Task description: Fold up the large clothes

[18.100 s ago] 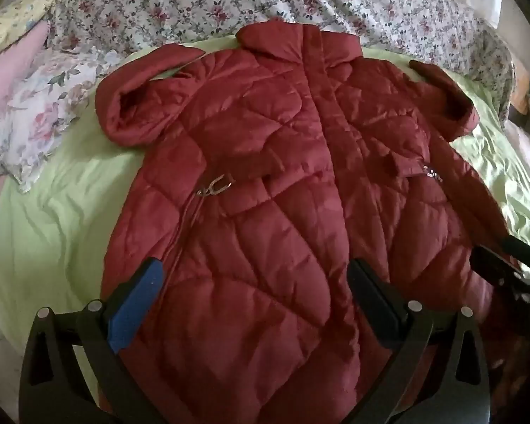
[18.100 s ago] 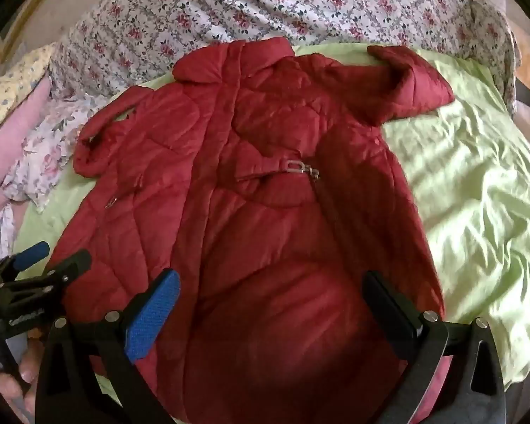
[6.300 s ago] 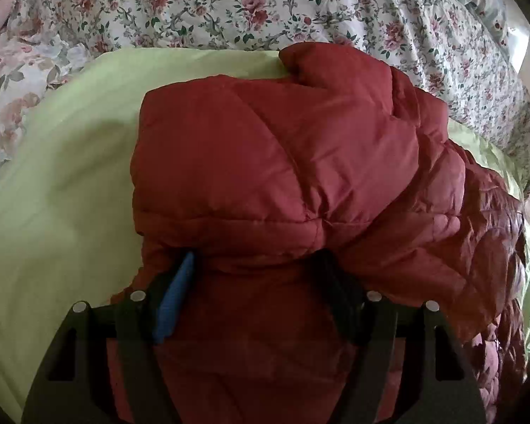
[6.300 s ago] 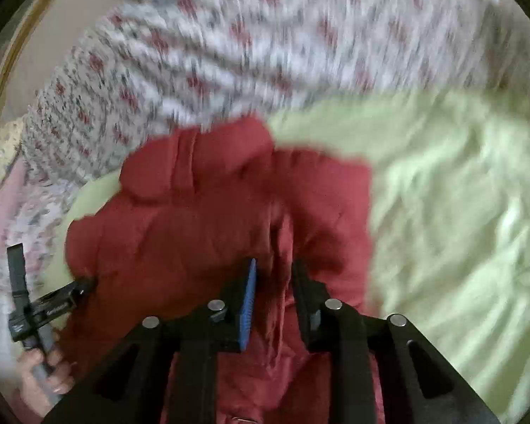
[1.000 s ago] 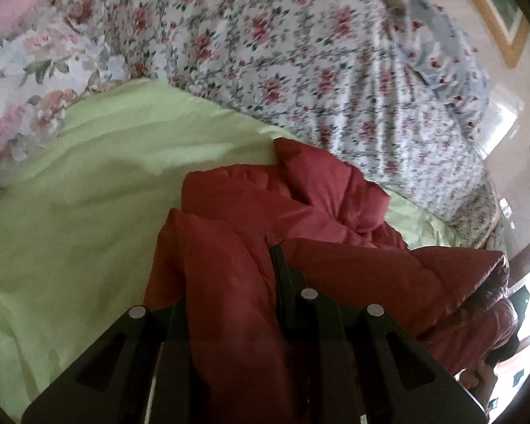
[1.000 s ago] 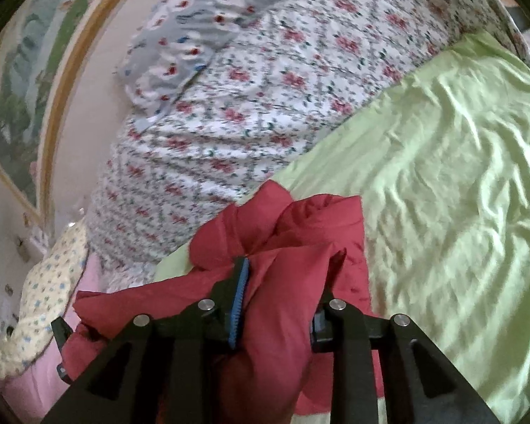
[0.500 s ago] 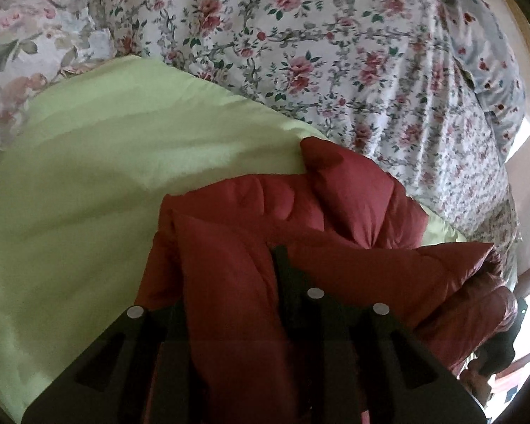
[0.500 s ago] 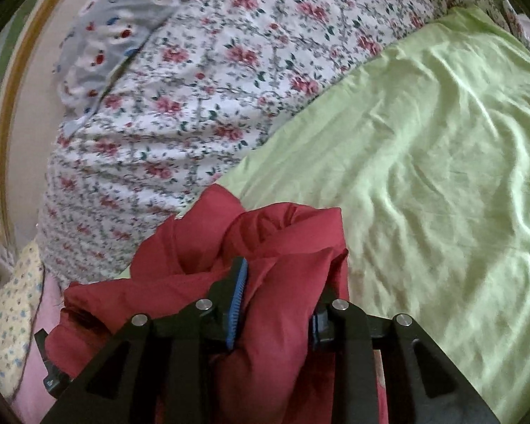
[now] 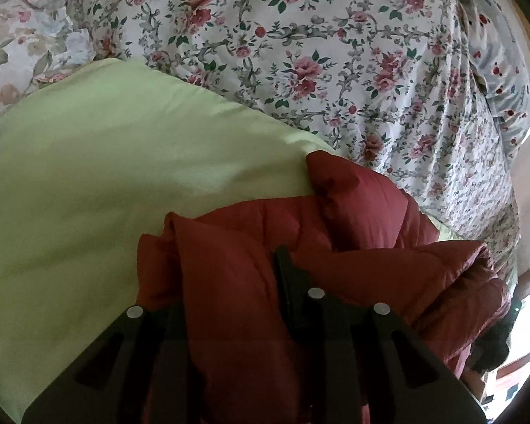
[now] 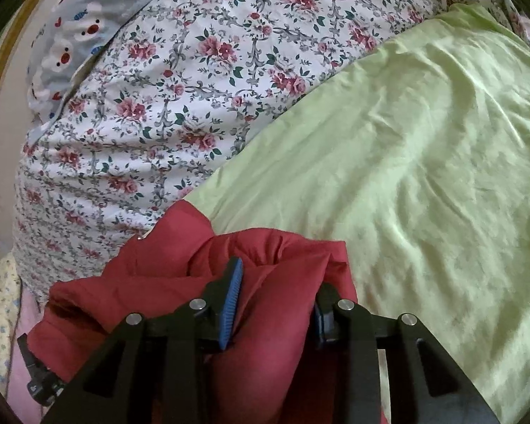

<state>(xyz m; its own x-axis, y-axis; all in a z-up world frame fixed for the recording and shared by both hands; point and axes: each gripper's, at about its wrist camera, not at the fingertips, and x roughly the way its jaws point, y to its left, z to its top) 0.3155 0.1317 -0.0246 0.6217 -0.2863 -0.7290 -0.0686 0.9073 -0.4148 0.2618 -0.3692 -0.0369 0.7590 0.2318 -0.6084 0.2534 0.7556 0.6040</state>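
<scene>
Right wrist: right gripper opening, red coat between

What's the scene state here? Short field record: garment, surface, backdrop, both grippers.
garment: red quilted padded coat, bunched and folded over itself
surface: light green bed sheet, wrinkled
backdrop: white rose-print bedding heaped behind the sheet
left gripper: coat fabric between its fingers, pinched
right gripper: jaws opening, a coat fold between the blue-padded fingers
fold status: not yet flat

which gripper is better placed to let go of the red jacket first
Right. The right gripper is already opening with the red jacket between its jaws; the left gripper grips a fold.
</scene>
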